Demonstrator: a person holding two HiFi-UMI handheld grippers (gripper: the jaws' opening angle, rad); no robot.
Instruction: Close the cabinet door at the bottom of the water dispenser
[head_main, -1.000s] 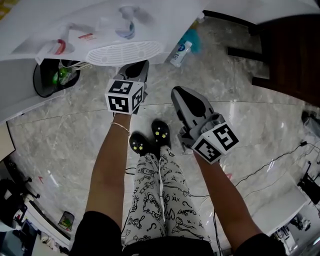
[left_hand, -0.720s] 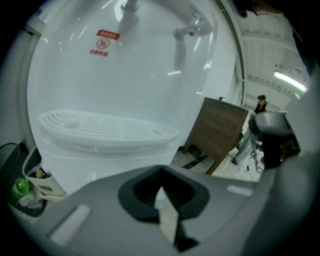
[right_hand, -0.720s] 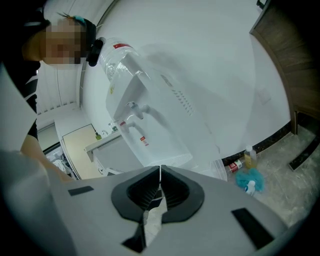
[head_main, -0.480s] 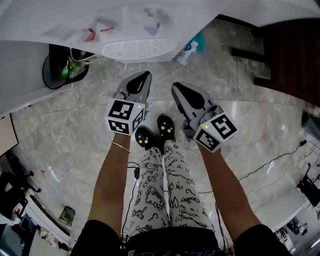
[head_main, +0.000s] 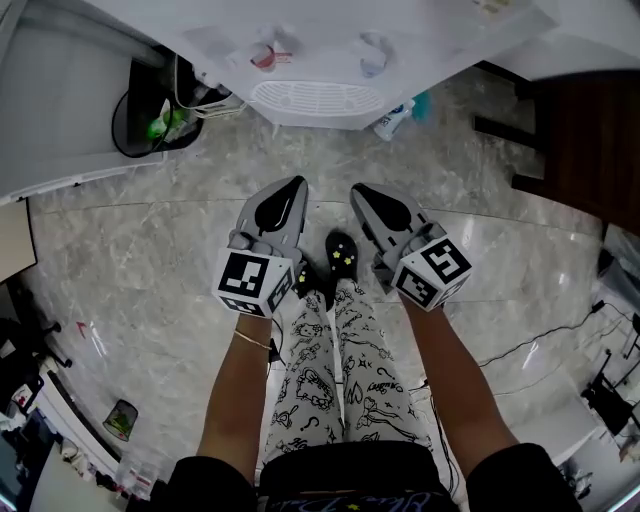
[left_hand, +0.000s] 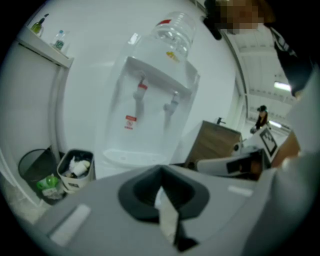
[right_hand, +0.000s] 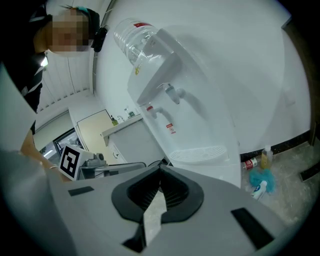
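The left tool (head_main: 292, 186) and right tool (head_main: 362, 190), both clenched empty, face one water dispenser (left_hand: 150, 125) with two taps (left_hand: 142, 92).

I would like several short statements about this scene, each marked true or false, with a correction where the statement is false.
1. Both claws are shut and empty. True: the left claw and the right claw each have their jaws together with nothing between them.
2. The left claw touches the water dispenser. False: it is apart from the water dispenser, above the floor.
3. A clear bottle sits on top of the dispenser. True: the bottle shows in the left gripper view.
4. In the head view the black bin stands right of the dispenser. False: the black bin is at its left.
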